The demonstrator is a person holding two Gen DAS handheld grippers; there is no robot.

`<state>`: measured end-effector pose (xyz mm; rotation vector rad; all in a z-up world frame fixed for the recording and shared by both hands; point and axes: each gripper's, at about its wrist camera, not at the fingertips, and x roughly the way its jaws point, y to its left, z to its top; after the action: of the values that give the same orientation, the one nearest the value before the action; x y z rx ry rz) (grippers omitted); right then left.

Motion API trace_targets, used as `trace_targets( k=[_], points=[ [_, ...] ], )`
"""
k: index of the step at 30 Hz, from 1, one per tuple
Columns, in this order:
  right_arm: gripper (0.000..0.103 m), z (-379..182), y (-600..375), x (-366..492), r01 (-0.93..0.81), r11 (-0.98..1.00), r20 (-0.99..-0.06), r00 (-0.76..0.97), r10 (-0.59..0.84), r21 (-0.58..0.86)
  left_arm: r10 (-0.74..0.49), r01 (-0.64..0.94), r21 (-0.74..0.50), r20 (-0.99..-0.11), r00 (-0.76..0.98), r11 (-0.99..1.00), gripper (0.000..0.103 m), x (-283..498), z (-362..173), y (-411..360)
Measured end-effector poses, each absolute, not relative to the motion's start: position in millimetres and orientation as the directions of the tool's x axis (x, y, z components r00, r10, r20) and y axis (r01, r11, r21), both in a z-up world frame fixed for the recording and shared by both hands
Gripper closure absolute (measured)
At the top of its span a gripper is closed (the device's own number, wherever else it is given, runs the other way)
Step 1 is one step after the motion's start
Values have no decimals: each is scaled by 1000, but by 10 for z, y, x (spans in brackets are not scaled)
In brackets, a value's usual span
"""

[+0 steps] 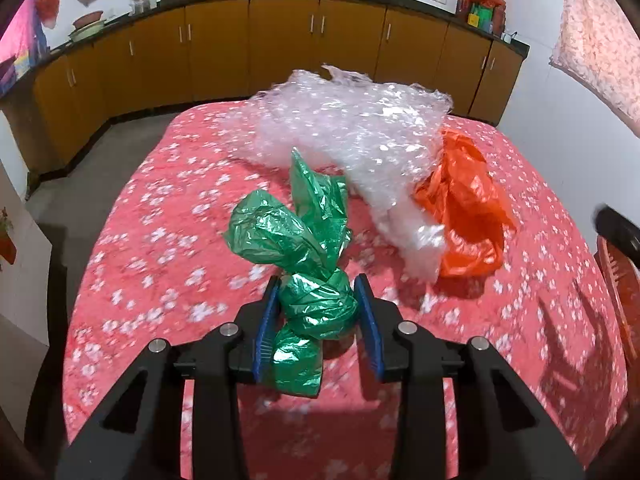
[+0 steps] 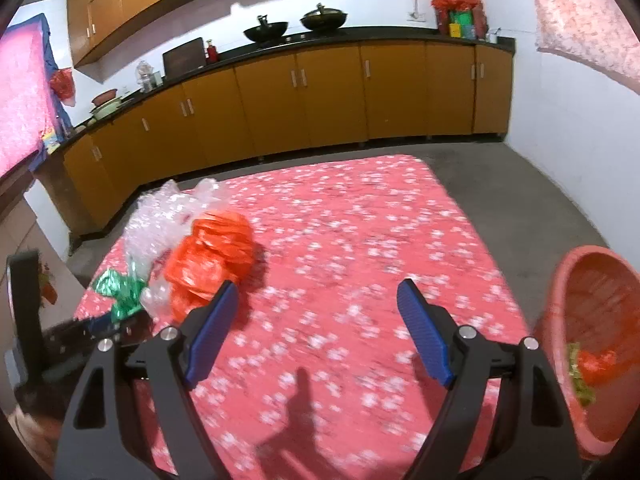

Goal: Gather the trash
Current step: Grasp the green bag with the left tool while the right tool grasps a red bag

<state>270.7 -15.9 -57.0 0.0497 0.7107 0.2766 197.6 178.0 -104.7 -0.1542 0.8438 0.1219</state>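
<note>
My left gripper (image 1: 318, 304) is shut on a crumpled green plastic bag (image 1: 304, 264) and holds it over the red flowered cloth (image 1: 160, 240). Behind it lie a big sheet of clear bubble wrap (image 1: 360, 128) and an orange plastic bag (image 1: 464, 204). In the right wrist view the green bag (image 2: 120, 292), the bubble wrap (image 2: 160, 216) and the orange bag (image 2: 212, 256) lie at the left. My right gripper (image 2: 318, 320) is open and empty over the cloth (image 2: 360, 220). A red basket (image 2: 592, 320) at the right holds some trash.
Yellow kitchen cabinets (image 1: 280, 48) with a dark counter run along the back, with woks (image 2: 266, 32) on top. Grey floor (image 2: 520, 184) surrounds the cloth-covered surface. The basket's edge shows at the right of the left wrist view (image 1: 616, 280).
</note>
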Motion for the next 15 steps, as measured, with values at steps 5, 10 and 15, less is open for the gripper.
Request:
trace_targets(
  k=[5, 10, 15],
  points=[
    [24, -625, 184, 2882, -275, 950, -640, 704, 306, 152, 86, -202, -69, -738, 669, 977, 65, 1803, -1002, 1958],
    [24, -697, 518, 3041, -306, 937, -646, 684, 339, 169, 115, -250, -81, -725, 679, 965, 65, 1760, -964, 2166],
    [24, -801, 771, 3168, -330, 935, -671, 665, 327, 129, 129, -284, -99, -719, 683, 954, 65, 1780, -950, 2308]
  ],
)
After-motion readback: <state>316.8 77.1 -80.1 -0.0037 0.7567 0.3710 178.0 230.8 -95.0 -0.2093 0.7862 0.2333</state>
